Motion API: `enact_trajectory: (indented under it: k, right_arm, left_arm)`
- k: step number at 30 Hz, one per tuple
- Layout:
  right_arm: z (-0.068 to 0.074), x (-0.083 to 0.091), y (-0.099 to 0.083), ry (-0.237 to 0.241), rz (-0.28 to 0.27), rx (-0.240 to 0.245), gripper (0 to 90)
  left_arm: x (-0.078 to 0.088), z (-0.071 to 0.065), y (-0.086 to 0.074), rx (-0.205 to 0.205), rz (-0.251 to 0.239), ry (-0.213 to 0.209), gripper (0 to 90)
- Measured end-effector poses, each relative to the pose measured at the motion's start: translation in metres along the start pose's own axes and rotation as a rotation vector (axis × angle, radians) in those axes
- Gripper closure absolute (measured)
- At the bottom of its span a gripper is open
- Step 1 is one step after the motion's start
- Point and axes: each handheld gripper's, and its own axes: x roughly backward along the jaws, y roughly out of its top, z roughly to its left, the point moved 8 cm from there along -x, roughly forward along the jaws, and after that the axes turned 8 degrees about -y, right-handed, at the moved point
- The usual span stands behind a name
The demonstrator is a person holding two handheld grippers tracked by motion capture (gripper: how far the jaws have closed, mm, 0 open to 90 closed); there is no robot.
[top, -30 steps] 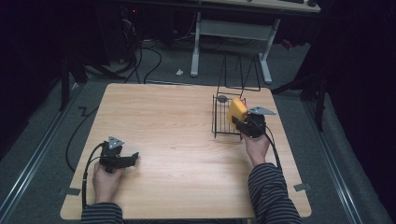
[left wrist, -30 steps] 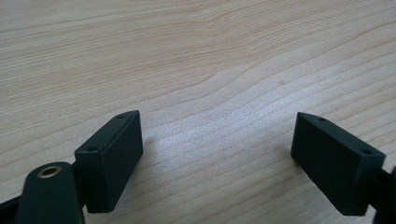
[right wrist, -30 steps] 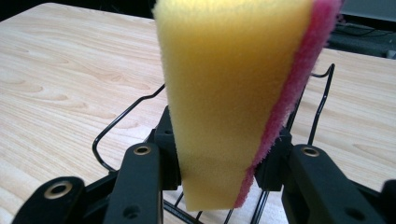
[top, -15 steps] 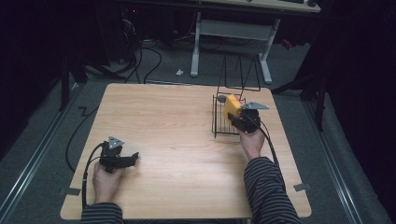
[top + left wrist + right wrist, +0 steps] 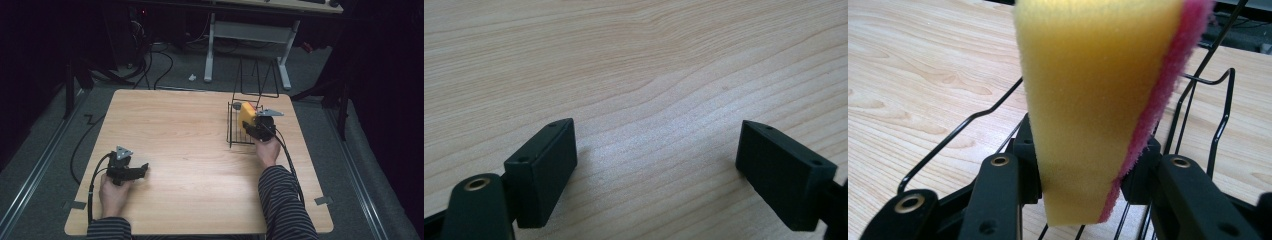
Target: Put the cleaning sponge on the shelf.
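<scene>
A yellow sponge (image 5: 1088, 100) with a pink scouring side stands upright between the jaws of my right gripper (image 5: 1080, 175), which is shut on it. In the high view the sponge (image 5: 246, 114) is held over the black wire rack (image 5: 235, 131) at the table's right side, with my right gripper (image 5: 256, 126) just behind it. My left gripper (image 5: 142, 170) rests low over the table near the front left. Its jaws stand wide open above bare wood, with nothing between them (image 5: 656, 165).
The wire rack (image 5: 1208, 100) has thin black bars that rise around the sponge and stand close to my right jaws. The wooden table (image 5: 175, 130) spreads out between the two hands. Dark floor, cables and a desk frame (image 5: 250, 35) lie beyond the far edge.
My right gripper has carried the sponge a little to the left and forward over the rack. The left gripper has stayed where it was.
</scene>
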Motion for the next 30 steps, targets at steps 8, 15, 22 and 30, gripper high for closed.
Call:
enact_trajectory:
  k: [8,15,22,30]
  right_arm:
    - [-0.0008,-0.0019,-0.0022,0.003,0.009,0.003,61.1]
    - [-0.0008,-0.0019,-0.0031,0.002,0.013,0.015,60.9]
    - [-0.0009,-0.0020,-0.0039,-0.004,0.014,0.023,58.7]
    - [-0.0030,-0.0034,-0.0083,-0.013,0.022,0.019,48.9]
  left_arm:
    - [0.0000,0.0000,0.0000,0.000,0.000,0.000,17.2]
    - [0.0000,0.0000,0.0000,0.000,0.000,0.000,17.2]
    - [0.0000,0.0000,0.0000,0.000,0.000,0.000,17.2]
    - [0.0000,0.0000,0.0000,0.000,0.000,0.000,17.2]
